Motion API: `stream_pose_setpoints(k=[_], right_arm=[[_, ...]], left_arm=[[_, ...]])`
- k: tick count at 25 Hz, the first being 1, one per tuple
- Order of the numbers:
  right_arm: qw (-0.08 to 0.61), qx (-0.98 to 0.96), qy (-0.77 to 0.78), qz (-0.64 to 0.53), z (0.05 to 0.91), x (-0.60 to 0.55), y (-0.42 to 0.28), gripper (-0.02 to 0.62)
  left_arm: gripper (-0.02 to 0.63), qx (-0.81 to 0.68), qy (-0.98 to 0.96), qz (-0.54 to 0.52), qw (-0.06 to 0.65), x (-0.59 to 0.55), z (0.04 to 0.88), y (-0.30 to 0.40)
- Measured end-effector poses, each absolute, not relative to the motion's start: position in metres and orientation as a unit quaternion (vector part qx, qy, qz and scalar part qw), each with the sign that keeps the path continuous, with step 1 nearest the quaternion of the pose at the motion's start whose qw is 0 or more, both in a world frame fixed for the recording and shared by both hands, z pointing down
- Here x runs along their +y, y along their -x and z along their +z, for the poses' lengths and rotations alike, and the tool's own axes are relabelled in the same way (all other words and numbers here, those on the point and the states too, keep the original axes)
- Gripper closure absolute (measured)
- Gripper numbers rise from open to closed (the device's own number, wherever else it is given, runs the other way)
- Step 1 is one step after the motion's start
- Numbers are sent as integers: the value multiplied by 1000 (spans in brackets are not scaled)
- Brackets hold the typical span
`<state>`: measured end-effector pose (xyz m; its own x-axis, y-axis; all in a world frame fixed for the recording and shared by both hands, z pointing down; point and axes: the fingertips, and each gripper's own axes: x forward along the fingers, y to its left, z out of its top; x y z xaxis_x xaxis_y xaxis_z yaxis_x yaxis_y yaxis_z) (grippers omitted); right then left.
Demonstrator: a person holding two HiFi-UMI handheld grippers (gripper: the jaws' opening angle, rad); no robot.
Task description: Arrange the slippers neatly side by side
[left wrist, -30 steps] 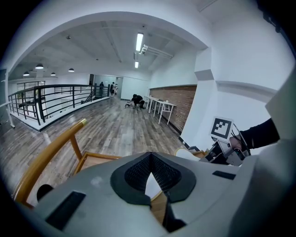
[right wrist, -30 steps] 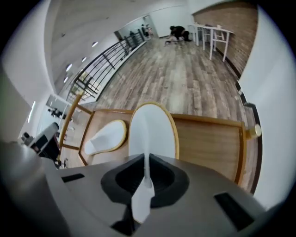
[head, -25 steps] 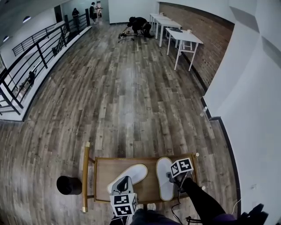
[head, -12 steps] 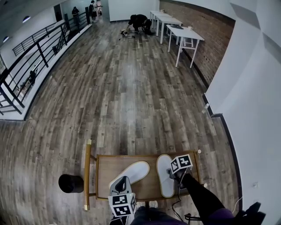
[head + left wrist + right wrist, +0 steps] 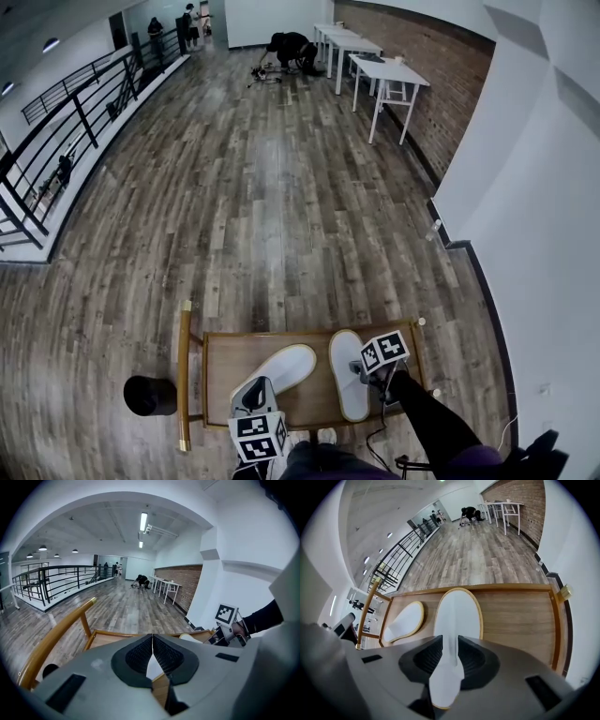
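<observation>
On a rimmed wooden surface, the right slipper lies straight, toe far, while the left slipper beside it slants toward it, so the pair is not yet parallel. The right tongs, tipped steeply down over the right slipper's near end, have just been spreading with its white fabric between them, apparently leaving it in place. The left tongs hover pressed together, empty, by the slanted slipper's heel.

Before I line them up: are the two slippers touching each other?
Apart. The right gripper view shows a strip of bare table between the angled slipper and the straight slipper.
</observation>
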<state>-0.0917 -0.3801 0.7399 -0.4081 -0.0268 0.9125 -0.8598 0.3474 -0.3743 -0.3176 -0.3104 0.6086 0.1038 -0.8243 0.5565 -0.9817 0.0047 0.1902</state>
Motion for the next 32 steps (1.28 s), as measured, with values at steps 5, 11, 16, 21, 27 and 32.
stream_pose_setpoints(k=[5, 11, 16, 21, 27, 32], right_arm=[[393, -719, -355, 450, 708, -382, 78, 517], [274, -731, -434, 450, 654, -366, 71, 518], [226, -736, -446, 458, 636, -348, 73, 520], [202, -736, -434, 478, 625, -334, 78, 520], [209, -734, -435, 477, 621, -326, 71, 520], [214, -735, -431, 478, 621, -328, 72, 520]], left_arm=[[604, -633, -705, 161, 276, -317, 622, 318], [524, -531, -760, 280, 249, -328, 665, 286], [454, -413, -778, 421, 214, -328, 719, 266], [439, -349, -763, 504, 205, -330, 756, 269], [450, -352, -744, 525, 218, -331, 763, 276], [592, -398, -724, 477, 300, -335, 759, 281]])
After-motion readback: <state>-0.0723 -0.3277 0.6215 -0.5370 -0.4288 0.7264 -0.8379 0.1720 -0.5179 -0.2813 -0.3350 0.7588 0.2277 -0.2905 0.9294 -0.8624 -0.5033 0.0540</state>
